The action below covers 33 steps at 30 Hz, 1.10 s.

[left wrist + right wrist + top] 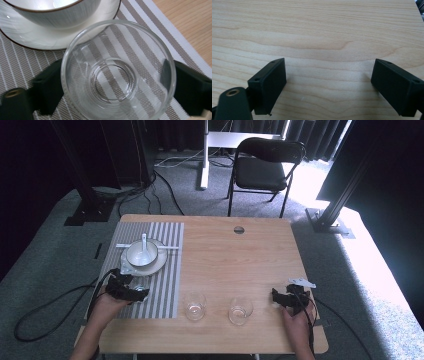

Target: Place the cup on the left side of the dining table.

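Note:
A clear empty glass (pixel 117 75) stands upright on the striped placemat (pixel 155 32), between the jaws of my left gripper (pixel 117 82). The black pads (pixel 47 87) flank its sides and I see no squeeze on it. Just beyond the glass lie a white plate (pixel 30 37) and the white bowl (pixel 57 15) resting on it. In the high view my left gripper (pixel 132 290) sits at the placemat's near left, in front of the bowl (pixel 141 254), which has a white spoon (pixel 145 242) in it. My right gripper (pixel 328 82) is open over bare wood at the near right (pixel 280 299).
Two more clear glasses (pixel 195 306) (pixel 240 310) stand on the wooden table (pixel 240 260) near its front edge, between the hands. A round hole (pixel 239 230) marks the table's far side. A black folding chair (pixel 265 165) stands behind the table.

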Each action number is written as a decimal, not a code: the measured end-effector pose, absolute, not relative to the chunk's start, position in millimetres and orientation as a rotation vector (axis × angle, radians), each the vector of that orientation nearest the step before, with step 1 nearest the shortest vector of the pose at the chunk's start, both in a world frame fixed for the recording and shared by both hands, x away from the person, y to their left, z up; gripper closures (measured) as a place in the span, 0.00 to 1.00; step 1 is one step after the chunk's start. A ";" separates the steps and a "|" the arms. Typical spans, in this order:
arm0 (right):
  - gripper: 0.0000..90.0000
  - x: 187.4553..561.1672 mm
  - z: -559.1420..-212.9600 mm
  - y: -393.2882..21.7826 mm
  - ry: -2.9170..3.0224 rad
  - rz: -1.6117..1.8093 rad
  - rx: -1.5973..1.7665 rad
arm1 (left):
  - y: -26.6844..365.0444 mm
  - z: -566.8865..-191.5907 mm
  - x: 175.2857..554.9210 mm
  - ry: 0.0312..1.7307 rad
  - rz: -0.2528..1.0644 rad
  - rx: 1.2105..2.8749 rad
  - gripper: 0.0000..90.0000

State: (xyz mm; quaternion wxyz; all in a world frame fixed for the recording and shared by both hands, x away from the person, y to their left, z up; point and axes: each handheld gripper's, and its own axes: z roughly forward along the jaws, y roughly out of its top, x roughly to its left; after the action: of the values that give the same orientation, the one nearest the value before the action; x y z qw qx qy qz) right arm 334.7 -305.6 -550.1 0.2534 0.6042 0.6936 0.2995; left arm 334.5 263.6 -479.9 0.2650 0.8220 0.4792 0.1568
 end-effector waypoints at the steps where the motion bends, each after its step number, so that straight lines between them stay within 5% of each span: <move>1: 0.14 334.7 -550.1 -305.6 1.885 0.814 1.642 | 264.4 -480.3 333.8 1.297 0.414 2.214 0.10; 6: 0.14 334.7 -550.1 -305.6 1.885 0.814 1.643 | 264.6 -486.3 329.3 1.296 0.420 2.218 0.02; 11: 0.14 334.7 -550.0 -305.6 1.885 0.813 1.644 | 266.8 -492.7 320.2 1.323 0.587 2.156 0.02; 33: 0.14 334.7 -549.9 -305.3 1.883 0.814 1.646 | 285.6 -515.8 285.7 1.374 0.534 2.064 0.02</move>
State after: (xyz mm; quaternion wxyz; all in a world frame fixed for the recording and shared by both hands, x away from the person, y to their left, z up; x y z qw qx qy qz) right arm 334.7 -305.3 -549.9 0.2527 0.6055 0.6927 0.2995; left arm 285.7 285.6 -515.8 0.2982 0.7767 0.5171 0.2010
